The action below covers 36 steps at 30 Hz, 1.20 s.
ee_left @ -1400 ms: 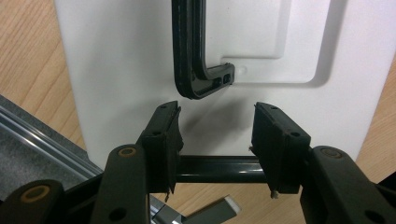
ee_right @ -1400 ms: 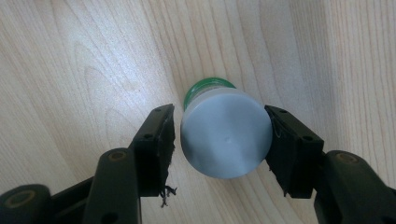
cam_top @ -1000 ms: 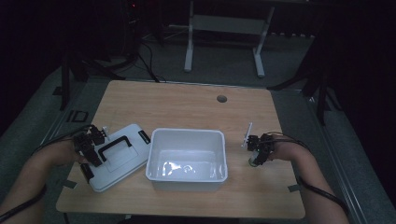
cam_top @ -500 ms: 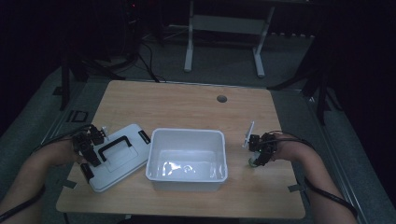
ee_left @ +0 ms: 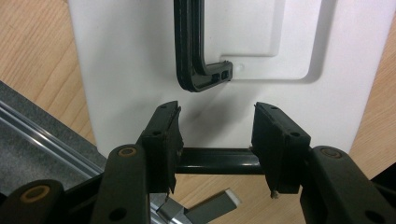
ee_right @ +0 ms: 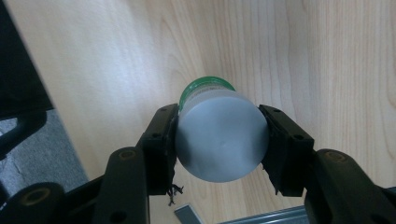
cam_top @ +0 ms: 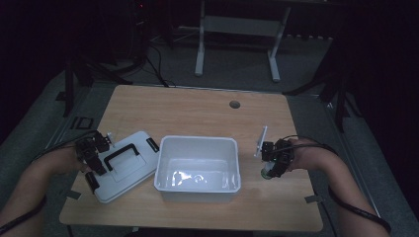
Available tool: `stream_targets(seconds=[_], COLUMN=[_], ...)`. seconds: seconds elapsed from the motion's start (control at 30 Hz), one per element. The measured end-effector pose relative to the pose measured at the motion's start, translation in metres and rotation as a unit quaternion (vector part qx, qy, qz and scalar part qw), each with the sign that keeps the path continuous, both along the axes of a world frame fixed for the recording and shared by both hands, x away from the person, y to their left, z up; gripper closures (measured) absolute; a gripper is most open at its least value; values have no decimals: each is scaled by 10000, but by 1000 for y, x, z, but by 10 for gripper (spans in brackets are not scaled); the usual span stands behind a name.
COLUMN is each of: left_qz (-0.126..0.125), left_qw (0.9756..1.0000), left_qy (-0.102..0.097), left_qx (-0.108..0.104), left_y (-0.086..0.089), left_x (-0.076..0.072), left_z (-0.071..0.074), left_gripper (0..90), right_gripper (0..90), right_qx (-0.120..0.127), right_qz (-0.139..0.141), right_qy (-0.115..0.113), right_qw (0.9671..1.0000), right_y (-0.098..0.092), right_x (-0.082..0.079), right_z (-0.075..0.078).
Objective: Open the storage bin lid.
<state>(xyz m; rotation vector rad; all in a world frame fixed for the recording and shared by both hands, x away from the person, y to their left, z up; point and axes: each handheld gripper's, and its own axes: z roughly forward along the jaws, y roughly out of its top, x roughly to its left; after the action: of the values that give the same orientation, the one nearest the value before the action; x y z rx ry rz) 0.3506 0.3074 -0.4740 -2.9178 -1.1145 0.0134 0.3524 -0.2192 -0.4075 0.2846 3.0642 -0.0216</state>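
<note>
**Grey-capped bottle gripped at the table's right edge**

Wood-topped table carries three things along its near half. A white lid with a black handle lies flat near the near-left corner, turned at an angle to the table's edges. Just beside it, about midway along the near edge, stands an open white bin, its inside bare and glossy.

The left gripper sits over the lid's left end. In the left gripper view its jaws stand apart above the white surface with a gap between the pads, clasping nothing; the bent end of the handle lies just beyond them, untouched.

The right gripper is near the table's right edge, to the right of the bin and apart from it. Its jaws are clamped on a small bottle, one pad pressed against each side of the round body. The right gripper view looks at the bottle's flat grey end, with a green band showing at the far end toward the wood. In the high view the bottle's lower end shows pale green just below the gripper.
</note>
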Motion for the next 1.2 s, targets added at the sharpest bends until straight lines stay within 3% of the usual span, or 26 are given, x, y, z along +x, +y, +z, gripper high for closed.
stream_targets(seconds=[0.23,0.4,0.57,0.77,1.2], left_qz=[36,-2,-8,3,-11], left_qw=[10000,10000,10000,10000,10000], left_qy=[-30,28,-11,-20,-40], left_qx=[-16,55,8,7,-7], left_y=[1,0,0,1,1], left_x=[-2,-3,-4,-4,-5], left_z=[-1,-4,-2,-1,-1], left_gripper=[510,510,510,510,510], right_gripper=[498,498,498,498,498], right_qx=[54,-12,-47,107,143], right_qz=[9,216,274,309,661], right_qy=[-109,-203,-142,-180,-220], right_qw=[9999,9996,9995,9993,9975], right_y=[13,24,36,52,95], right_x=[-13,-23,-30,-35,-42], right_z=[27,44,60,79,93])
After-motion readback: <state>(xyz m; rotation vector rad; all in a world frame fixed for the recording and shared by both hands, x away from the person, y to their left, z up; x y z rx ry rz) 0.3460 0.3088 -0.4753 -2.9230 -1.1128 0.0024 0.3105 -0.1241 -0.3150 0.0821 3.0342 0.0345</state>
